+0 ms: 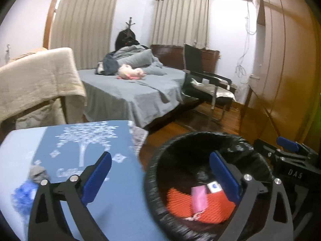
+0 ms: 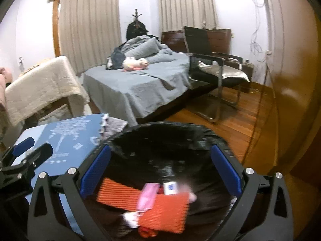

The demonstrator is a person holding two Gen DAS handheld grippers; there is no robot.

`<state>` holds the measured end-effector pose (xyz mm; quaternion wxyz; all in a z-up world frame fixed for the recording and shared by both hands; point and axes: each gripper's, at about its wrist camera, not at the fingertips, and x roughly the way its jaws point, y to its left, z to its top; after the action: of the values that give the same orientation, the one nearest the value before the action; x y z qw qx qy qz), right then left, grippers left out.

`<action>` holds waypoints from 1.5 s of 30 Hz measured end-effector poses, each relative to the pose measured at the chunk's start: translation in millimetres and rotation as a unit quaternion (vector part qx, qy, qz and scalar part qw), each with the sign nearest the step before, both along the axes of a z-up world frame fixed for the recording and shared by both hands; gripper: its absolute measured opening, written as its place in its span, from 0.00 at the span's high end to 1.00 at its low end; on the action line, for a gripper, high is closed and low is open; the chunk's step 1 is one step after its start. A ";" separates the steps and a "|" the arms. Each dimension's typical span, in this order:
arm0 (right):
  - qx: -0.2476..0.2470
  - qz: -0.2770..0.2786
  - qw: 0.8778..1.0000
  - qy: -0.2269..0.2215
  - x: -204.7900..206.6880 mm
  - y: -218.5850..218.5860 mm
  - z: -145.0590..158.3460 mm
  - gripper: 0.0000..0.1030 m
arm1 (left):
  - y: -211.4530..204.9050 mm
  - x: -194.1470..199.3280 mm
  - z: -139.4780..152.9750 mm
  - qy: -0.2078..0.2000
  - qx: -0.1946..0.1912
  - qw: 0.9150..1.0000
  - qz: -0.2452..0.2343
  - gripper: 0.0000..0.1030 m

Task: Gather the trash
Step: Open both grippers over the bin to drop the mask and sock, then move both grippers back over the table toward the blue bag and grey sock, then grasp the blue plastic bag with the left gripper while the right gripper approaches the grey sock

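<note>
A black-lined trash bin (image 1: pixel 200 140) stands on the floor beside a blue-covered table (image 1: pixel 80 140). Inside lie an orange mesh sleeve (image 1: pixel 200 206), a pink wrapper (image 1: pixel 198 198) and a small white-blue packet (image 1: pixel 214 186); the same bin (image 2: pixel 164 132), sleeve (image 2: pixel 166 214), wrapper (image 2: pixel 148 196) and packet (image 2: pixel 170 187) show in the right wrist view. My left gripper (image 1: pixel 160 178) is open and empty, straddling the table edge and bin rim. My right gripper (image 2: pixel 160 172) is open and empty above the bin. A grey crumpled scrap (image 1: pixel 38 173) and a blue fluffy scrap (image 1: pixel 22 196) lie on the table at left.
A bed (image 1: pixel 130 88) with grey sheets, a chair (image 1: pixel 206 80), a blanket-draped frame (image 1: pixel 36 80) and a wooden wardrobe (image 1: pixel 284 70) surround the spot. The right gripper shows at right in the left wrist view (image 1: pixel 289 148); the left gripper shows at left in the right wrist view (image 2: pixel 26 148).
</note>
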<state>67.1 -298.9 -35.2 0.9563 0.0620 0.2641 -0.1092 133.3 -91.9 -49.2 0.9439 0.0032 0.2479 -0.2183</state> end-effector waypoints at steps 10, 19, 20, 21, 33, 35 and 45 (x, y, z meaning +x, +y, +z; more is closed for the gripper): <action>-0.006 0.085 0.996 -0.001 22.2 85.3 0.0 0.05 | 94.0 -12.2 -1.8 -0.017 0.032 0.994 0.102 0.06; -0.006 0.138 0.990 0.010 38.0 148.5 -9.2 0.05 | 172.8 -4.5 -16.4 -0.001 0.048 0.983 0.179 0.06; -0.003 0.143 0.990 0.011 40.1 154.1 -10.5 0.05 | 178.5 -4.1 -18.2 0.000 0.050 0.982 0.184 0.06; -0.002 0.146 0.989 0.012 41.2 159.8 -12.6 0.05 | 186.1 -2.9 -21.1 0.002 0.053 0.980 0.192 0.06; -0.008 0.175 0.984 0.025 63.0 203.4 -33.4 0.05 | 224.3 25.5 -68.0 0.069 0.046 0.973 0.215 0.06; -0.008 0.176 0.984 0.028 66.5 205.8 -35.1 0.05 | 224.1 30.6 -74.5 0.081 0.045 0.973 0.213 0.06; -0.009 0.180 0.983 0.038 77.3 213.9 -44.6 0.05 | 220.5 49.8 -91.8 0.137 0.050 0.970 0.195 0.25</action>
<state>144.4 -85.0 -79.8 0.9502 0.0008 0.3058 0.0606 183.1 128.6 -141.1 0.9241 -0.0279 0.3809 -0.0153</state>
